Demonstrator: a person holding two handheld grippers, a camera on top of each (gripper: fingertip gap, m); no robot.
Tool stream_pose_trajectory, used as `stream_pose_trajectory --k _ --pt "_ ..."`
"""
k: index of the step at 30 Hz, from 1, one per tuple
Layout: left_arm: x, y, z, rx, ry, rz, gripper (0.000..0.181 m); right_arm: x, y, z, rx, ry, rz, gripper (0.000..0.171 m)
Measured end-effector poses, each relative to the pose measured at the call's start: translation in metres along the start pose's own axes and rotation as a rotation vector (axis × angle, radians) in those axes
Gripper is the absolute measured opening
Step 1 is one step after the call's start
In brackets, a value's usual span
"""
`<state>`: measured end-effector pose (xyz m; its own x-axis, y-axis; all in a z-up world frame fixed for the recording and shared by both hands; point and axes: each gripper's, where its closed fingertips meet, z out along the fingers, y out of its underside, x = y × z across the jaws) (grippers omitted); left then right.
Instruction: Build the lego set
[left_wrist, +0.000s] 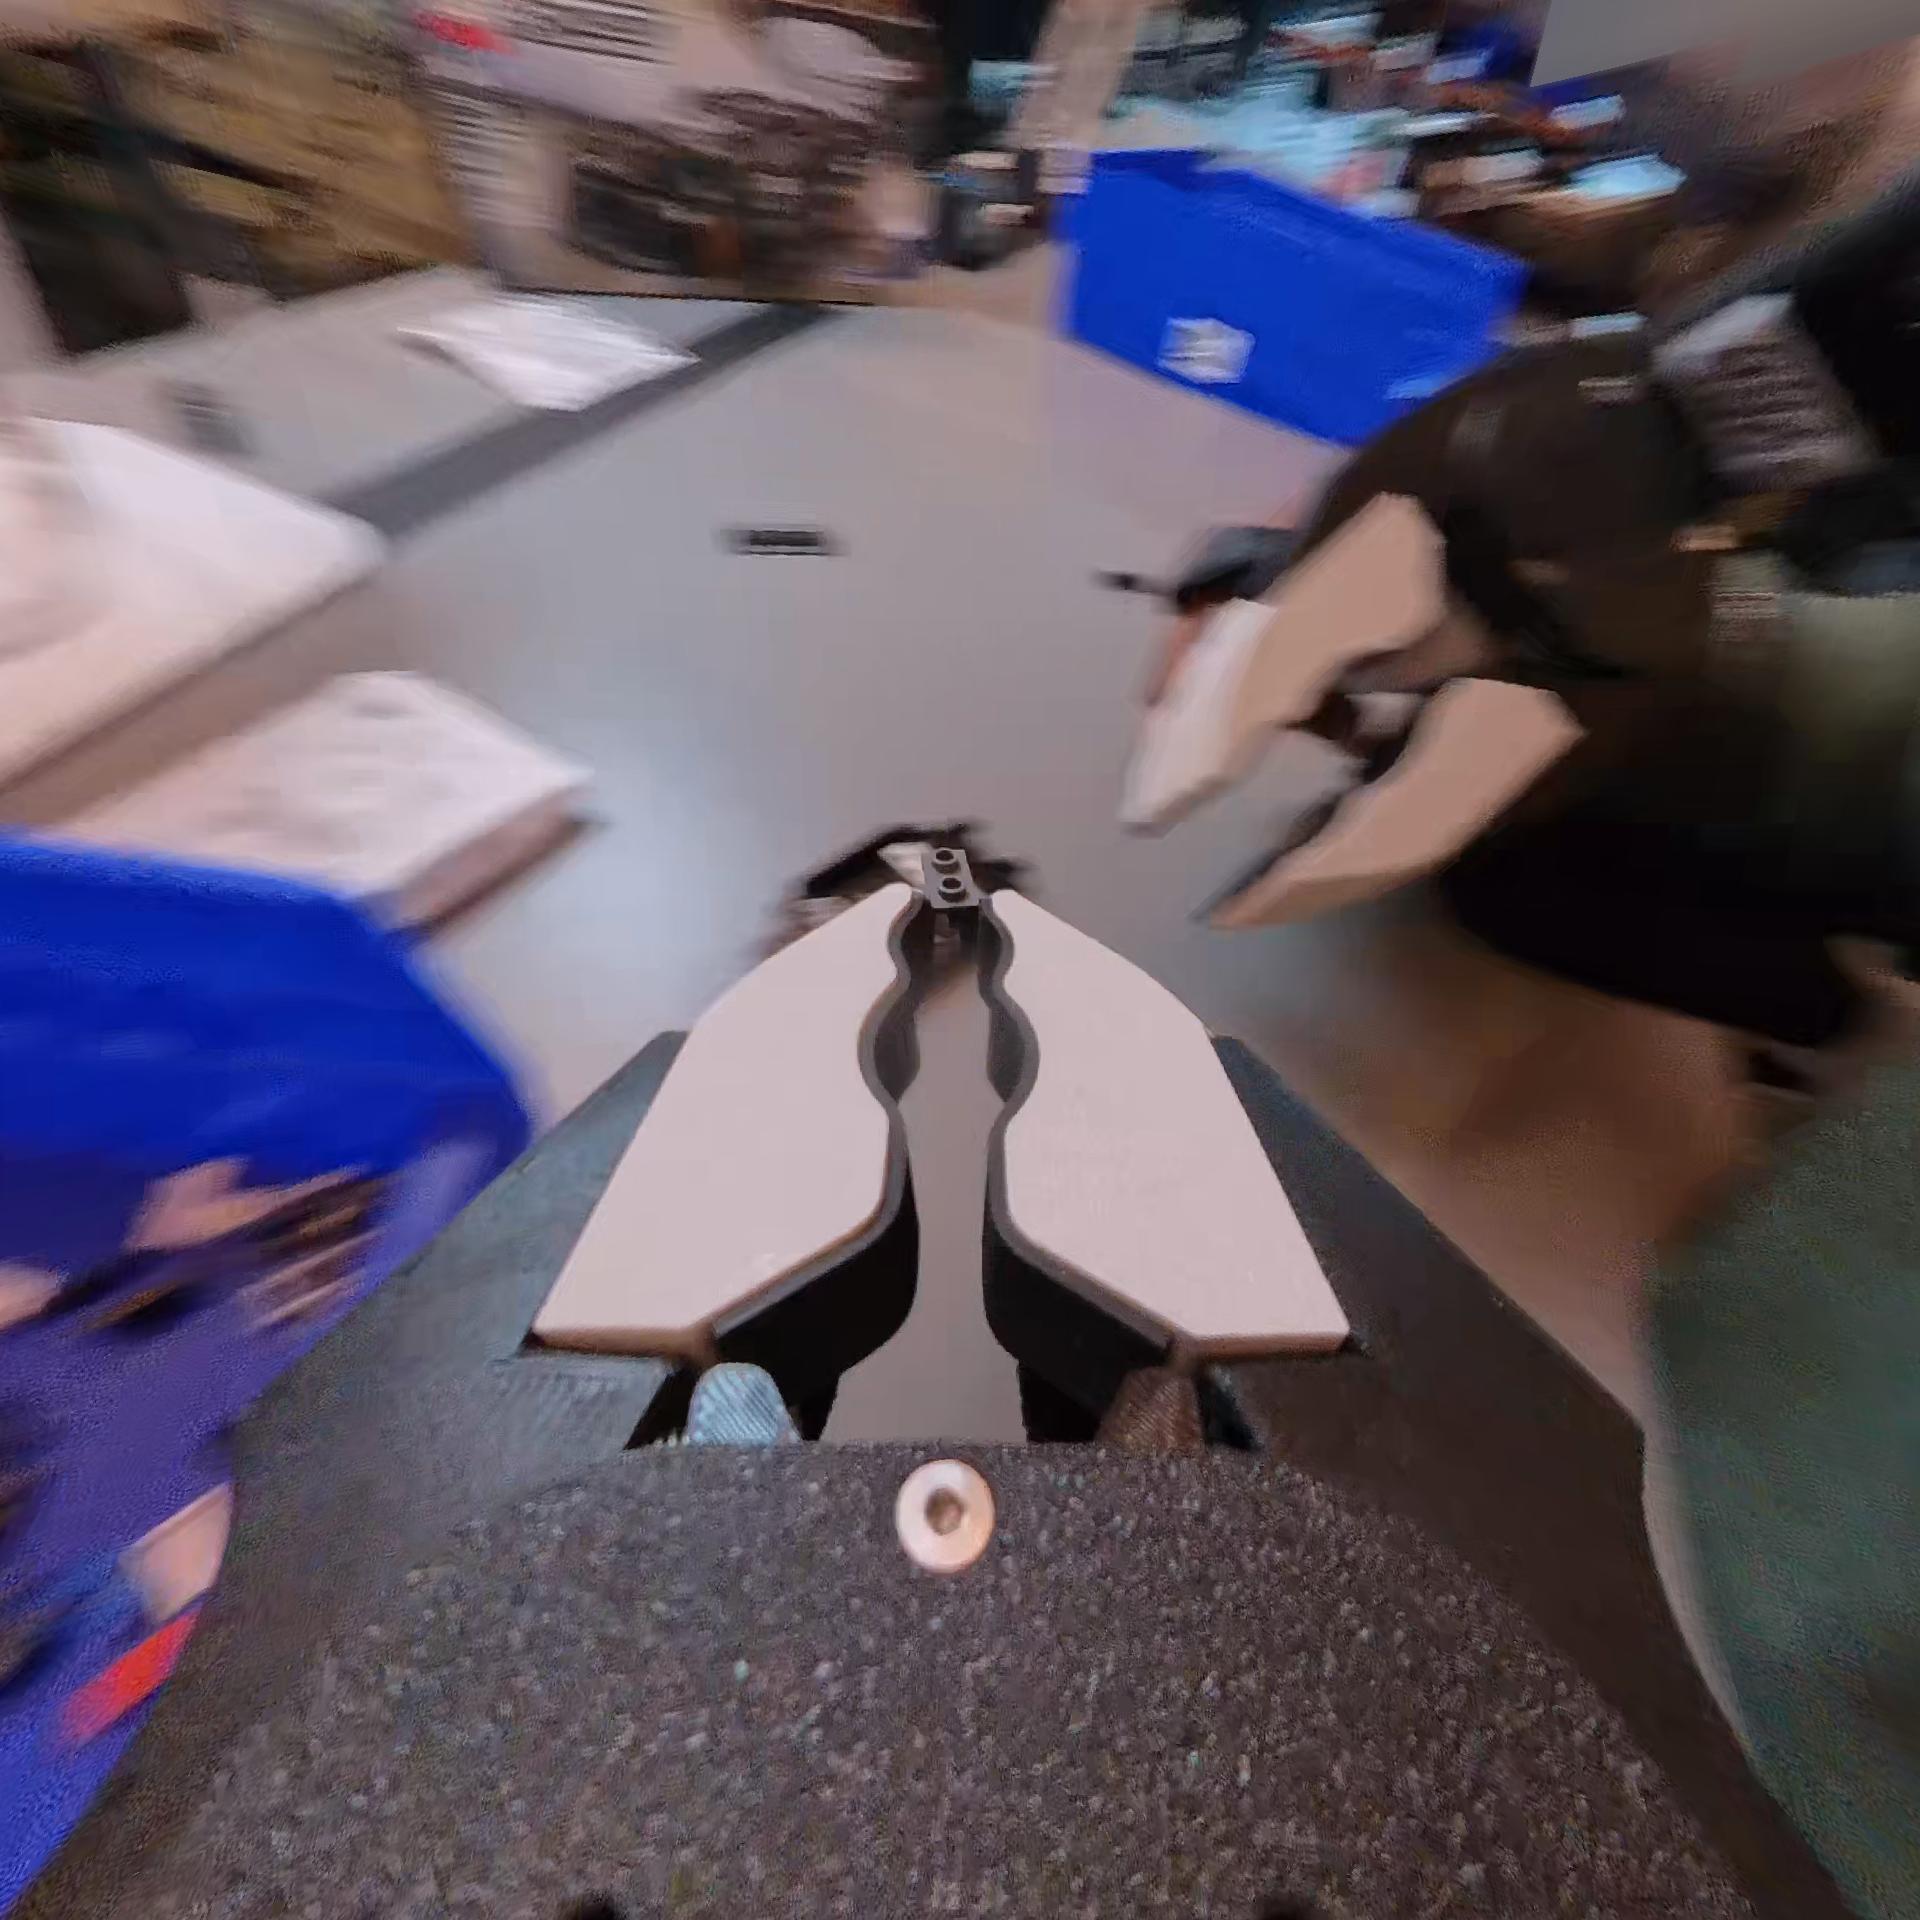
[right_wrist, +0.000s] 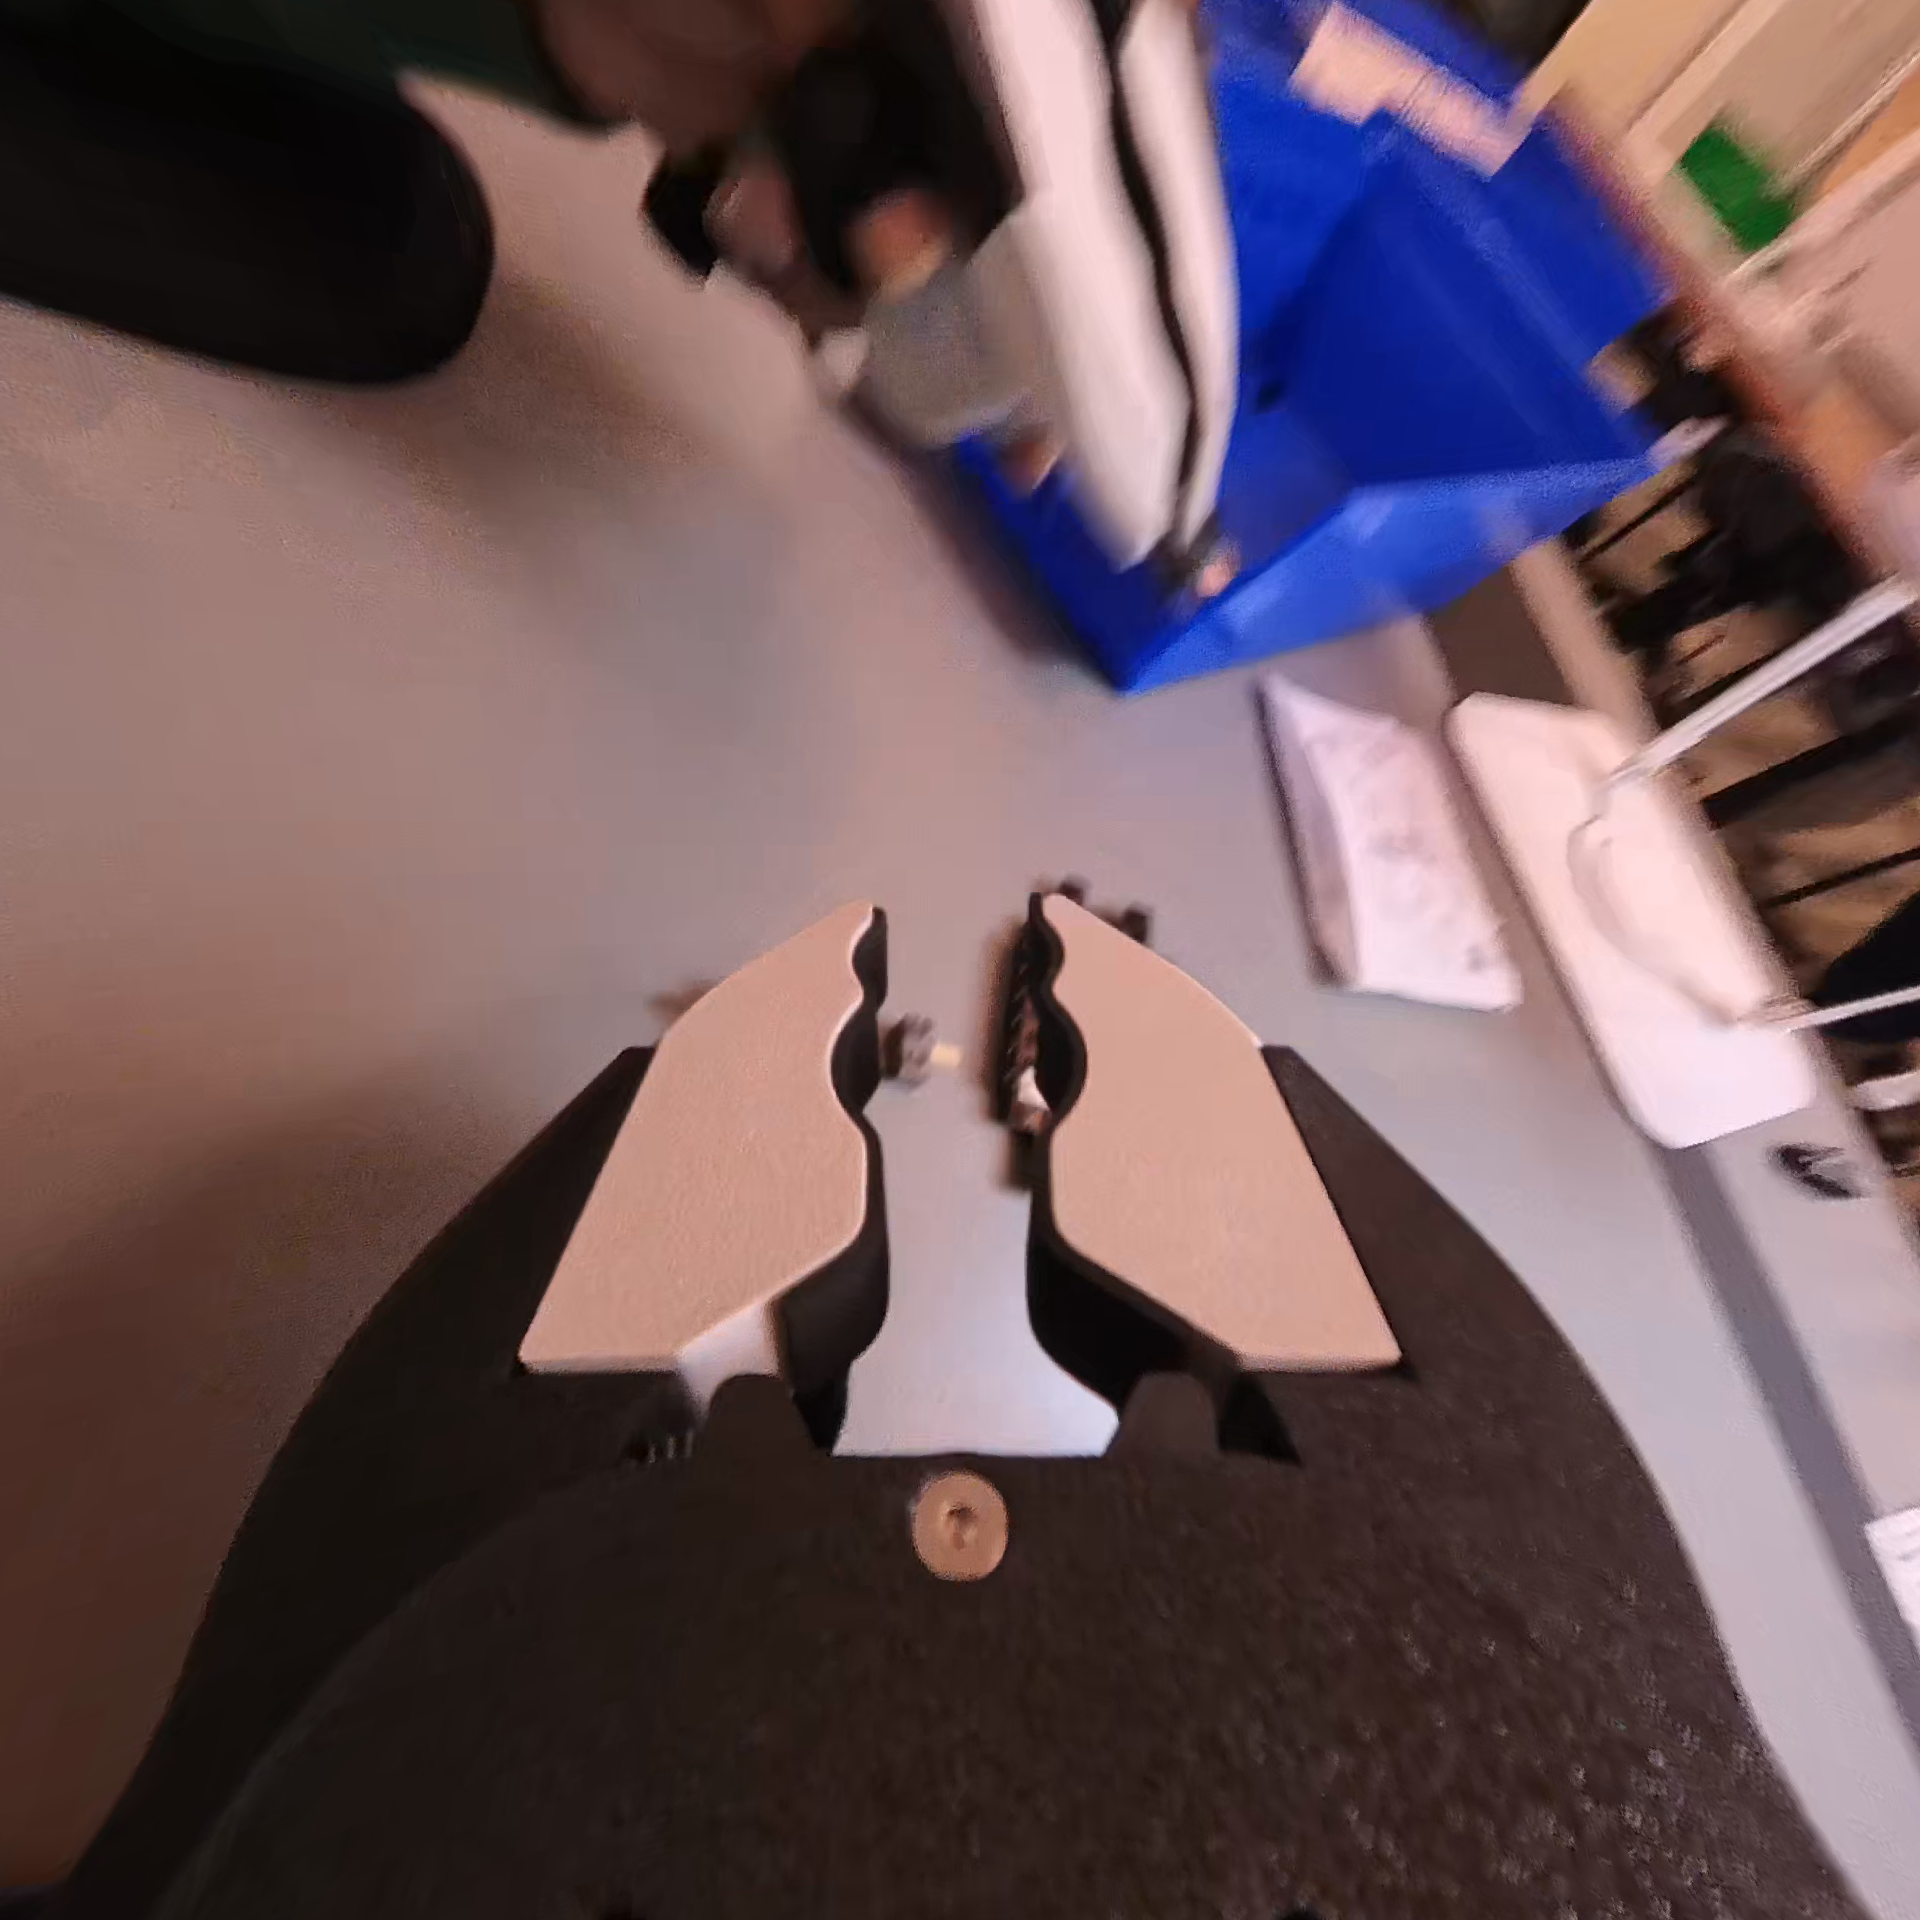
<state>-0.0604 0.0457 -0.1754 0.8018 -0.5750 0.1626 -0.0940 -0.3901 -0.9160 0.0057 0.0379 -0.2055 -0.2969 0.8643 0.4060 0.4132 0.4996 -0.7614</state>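
My left gripper (left_wrist: 948, 906) is shut on a small dark studded brick (left_wrist: 945, 871), pinched at the fingertips a little above the grey table (left_wrist: 748, 707). My right gripper (right_wrist: 956, 925) is open over the table. A tiny grey and cream part (right_wrist: 916, 1047) lies between its fingers. A long dark toothed piece (right_wrist: 1013, 1023) shows along the inner side of its right finger; I cannot tell if they touch. In the left wrist view the right gripper (left_wrist: 1184, 862) hangs open to the right of the brick. Both views are blurred.
A blue bin (left_wrist: 1268, 301) stands at the far right and another (left_wrist: 208, 1091) close on the left. White booklets (left_wrist: 343, 790) lie left. A small dark part (left_wrist: 777, 540) lies mid-table. The right wrist view shows a blue bin (right_wrist: 1403, 416), a booklet (right_wrist: 1382, 862), a white tray (right_wrist: 1621, 914) and a dark sleeve (right_wrist: 208, 208). One gripper's finger ends stand about 8 centimeters off the other's. The long dark toothed piece (right_wrist: 1013, 1023) lies around 9 centimeters away from my right fingertips.
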Motion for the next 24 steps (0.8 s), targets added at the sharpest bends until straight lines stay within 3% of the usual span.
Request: stream_pose_trajectory --k 3,5,7,12,14,21,24 --pt "-0.08 0.01 -0.032 -0.07 -0.423 0.029 0.01 -0.008 0.025 0.003 -0.092 -0.098 0.063 0.026" --pt "-0.114 0.023 -0.051 -0.147 -0.597 0.002 0.038 -0.009 0.035 0.007 -0.129 -0.12 0.082 0.026" --pt "-0.128 0.036 -0.058 -0.205 -0.638 -0.04 0.061 -0.01 0.04 0.01 -0.148 -0.131 0.094 0.026" --pt "-0.123 0.047 -0.054 -0.252 -0.596 -0.004 0.064 -0.006 0.052 0.014 -0.18 -0.118 0.119 0.026" --pt "-0.109 0.042 -0.046 -0.238 -0.533 0.064 0.055 -0.004 0.056 0.015 -0.181 -0.125 0.141 0.026" --pt "-0.008 0.055 0.01 -0.258 -0.069 0.135 0.039 -0.008 0.06 0.025 -0.186 -0.176 0.207 0.026" --pt "0.033 0.068 0.025 -0.313 0.096 0.113 0.045 -0.016 0.063 0.026 -0.232 -0.202 0.195 0.023"
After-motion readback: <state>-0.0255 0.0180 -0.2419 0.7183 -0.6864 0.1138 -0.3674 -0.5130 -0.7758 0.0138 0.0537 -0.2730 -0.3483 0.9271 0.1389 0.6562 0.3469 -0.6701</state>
